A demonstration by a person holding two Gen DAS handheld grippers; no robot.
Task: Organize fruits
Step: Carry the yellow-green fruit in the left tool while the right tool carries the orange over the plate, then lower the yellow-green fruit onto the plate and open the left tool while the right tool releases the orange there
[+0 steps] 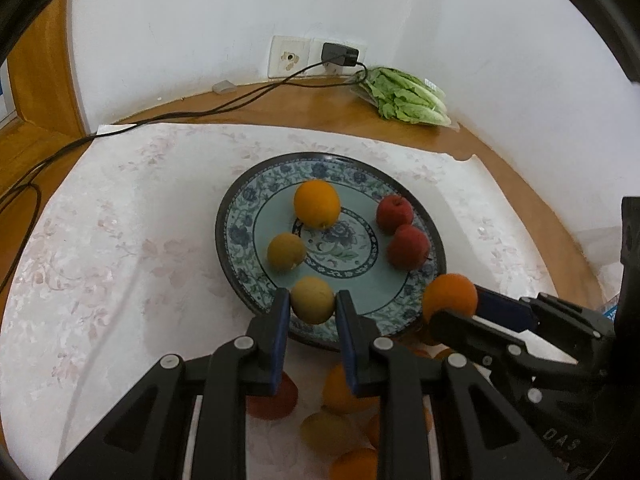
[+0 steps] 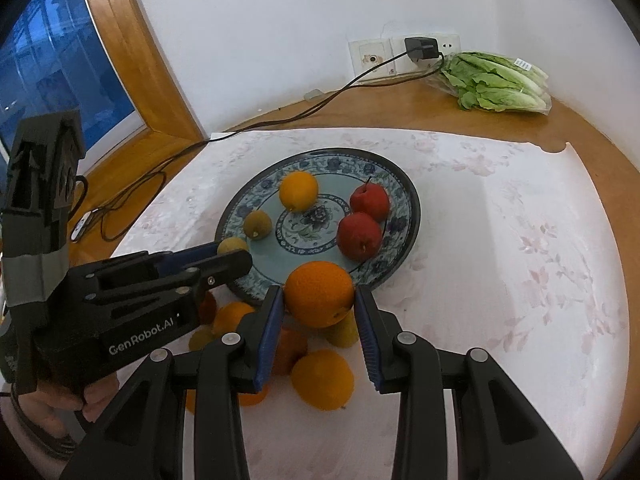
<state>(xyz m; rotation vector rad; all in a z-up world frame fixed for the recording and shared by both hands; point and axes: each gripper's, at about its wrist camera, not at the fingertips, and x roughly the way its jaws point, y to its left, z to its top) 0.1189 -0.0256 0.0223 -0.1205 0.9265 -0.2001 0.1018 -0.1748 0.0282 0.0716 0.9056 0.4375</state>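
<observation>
Gripping a yellow-green fruit [image 1: 312, 300] in the left tool [image 1: 313, 306], blue pads closed on both its sides, over the near rim of the patterned plate [image 1: 236, 216]. Clamping a large orange [image 2: 319, 294] in the right tool [image 2: 319, 300], just above the plate's near edge. Sitting on the plate: an orange [image 1: 317, 203], a small yellow-green fruit [image 1: 286, 252], two red apples [image 1: 408, 247]. Lying loose on the white cloth [image 1: 120, 240] below the tools: more oranges [image 2: 322, 380]. Resting farther back on the wooden counter [image 1: 304, 108]: bagged lettuce [image 1: 404, 98]
</observation>
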